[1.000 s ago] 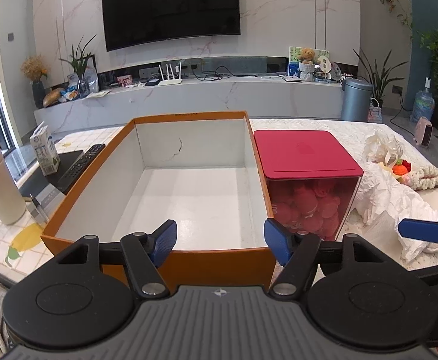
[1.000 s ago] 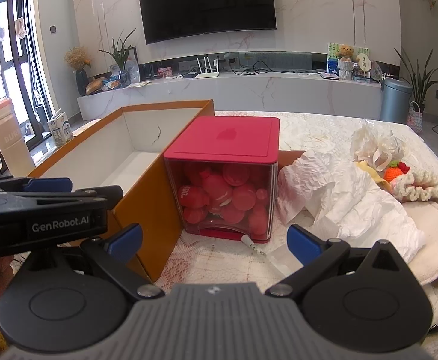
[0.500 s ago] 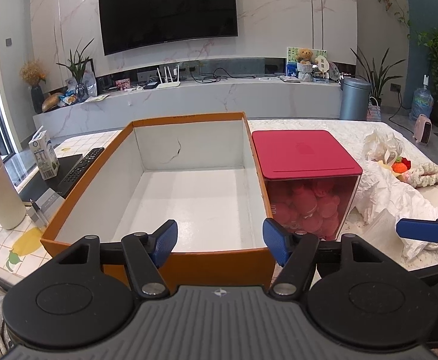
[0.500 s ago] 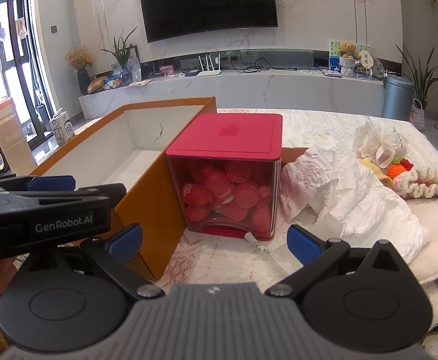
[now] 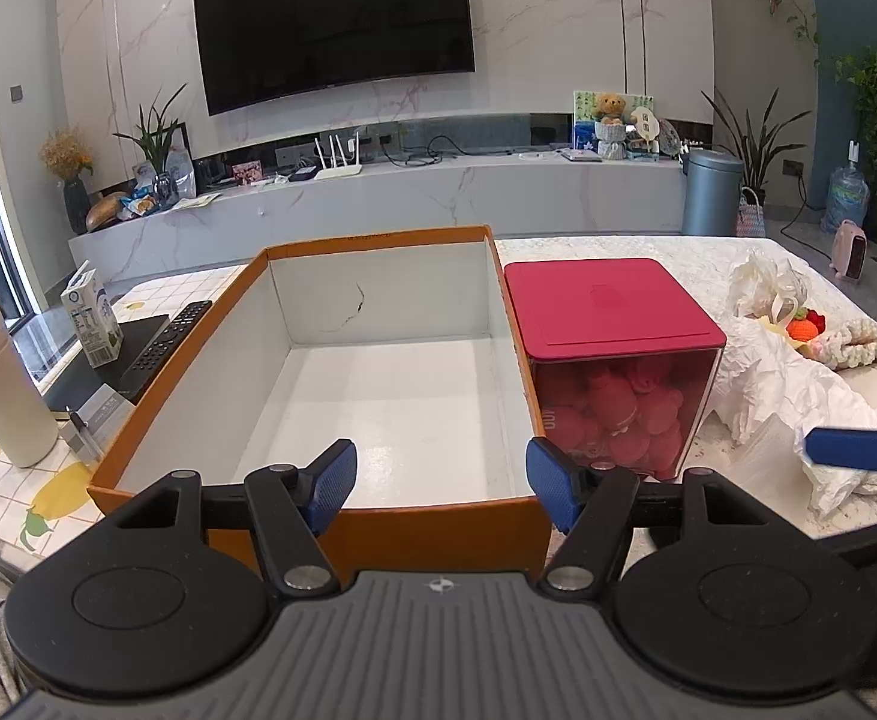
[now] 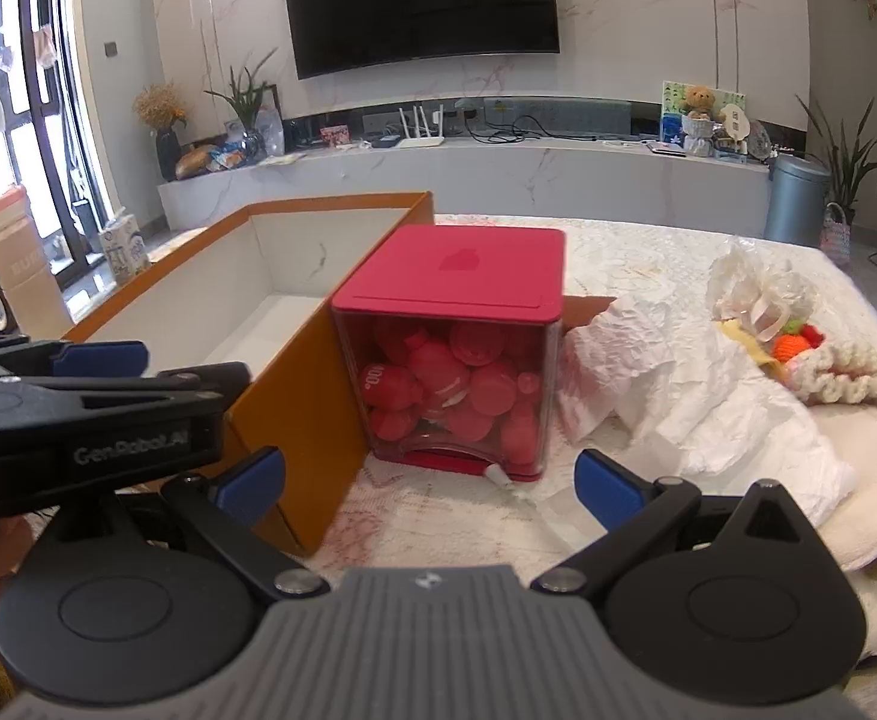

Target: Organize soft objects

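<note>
Crochet toy (image 6: 828,369) lies far right on the tablecloth, beside crumpled white paper (image 6: 708,402), well apart from the empty orange box (image 5: 378,516) at left. Likely light, limp, compressible; pinch its bulkiest middle. Left gripper (image 5: 441,483) and right gripper (image 6: 429,483) both gape, holding nothing.

"GenRobot.AI" on left gripper (image 6: 129,447)

Matt cardboard box (image 5: 294,360), glossy clear-plastic container (image 6: 456,384), crinkled white paper (image 6: 708,396), knitted yarn toy (image 6: 840,372).
</note>
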Demonstrator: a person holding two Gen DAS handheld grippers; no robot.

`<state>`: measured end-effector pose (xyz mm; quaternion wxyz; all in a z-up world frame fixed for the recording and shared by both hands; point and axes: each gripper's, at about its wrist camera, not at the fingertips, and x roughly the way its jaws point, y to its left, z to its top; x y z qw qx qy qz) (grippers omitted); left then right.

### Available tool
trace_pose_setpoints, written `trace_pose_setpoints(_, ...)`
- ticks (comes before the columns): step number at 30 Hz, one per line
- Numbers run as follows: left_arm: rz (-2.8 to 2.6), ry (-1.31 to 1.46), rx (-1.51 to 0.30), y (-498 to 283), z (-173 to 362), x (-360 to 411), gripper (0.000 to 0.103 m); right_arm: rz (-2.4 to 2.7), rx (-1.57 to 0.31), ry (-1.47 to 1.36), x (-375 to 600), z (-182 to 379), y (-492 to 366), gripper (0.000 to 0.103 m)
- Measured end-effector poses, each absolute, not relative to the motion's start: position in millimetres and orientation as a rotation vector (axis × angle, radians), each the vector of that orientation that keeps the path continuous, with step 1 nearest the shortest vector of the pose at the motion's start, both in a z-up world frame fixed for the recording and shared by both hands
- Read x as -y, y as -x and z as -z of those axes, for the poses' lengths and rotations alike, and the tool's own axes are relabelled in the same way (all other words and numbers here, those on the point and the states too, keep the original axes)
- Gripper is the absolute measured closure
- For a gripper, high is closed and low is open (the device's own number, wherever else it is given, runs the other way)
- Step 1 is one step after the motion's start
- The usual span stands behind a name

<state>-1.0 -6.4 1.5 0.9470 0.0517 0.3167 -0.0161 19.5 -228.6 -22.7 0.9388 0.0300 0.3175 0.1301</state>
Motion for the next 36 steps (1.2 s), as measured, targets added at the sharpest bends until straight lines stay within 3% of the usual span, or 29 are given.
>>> trace_pose_setpoints(15, 0.187, -0.184, -0.545, -9, -47, 63, 0.027, 0.032, -0.578, -0.104, 351, -37, -15, 0.002)
trace_pose_setpoints(21, 0.286, -0.214, -0.586, -24, -44, 95, 0.027, 0.096, -0.663, -0.030, 404, -51, -27, 0.002)
trace_pose_setpoints(24, 0.335, -0.212, -0.644, -36, -37, 111, 0.026, 0.136, -0.752, -0.075, 423, -48, -39, 0.002)
trace_pose_setpoints(32, 0.540, -0.277, -0.792, -53, -7, 164, 0.023, 0.232, -0.766, -0.347, 449, -11, -58, 0.002)
trace_pose_setpoints(36, 0.624, -0.350, -0.761, -54, 9, 192, 0.022, 0.188, -0.794, -0.398, 452, 20, -59, 0.003)
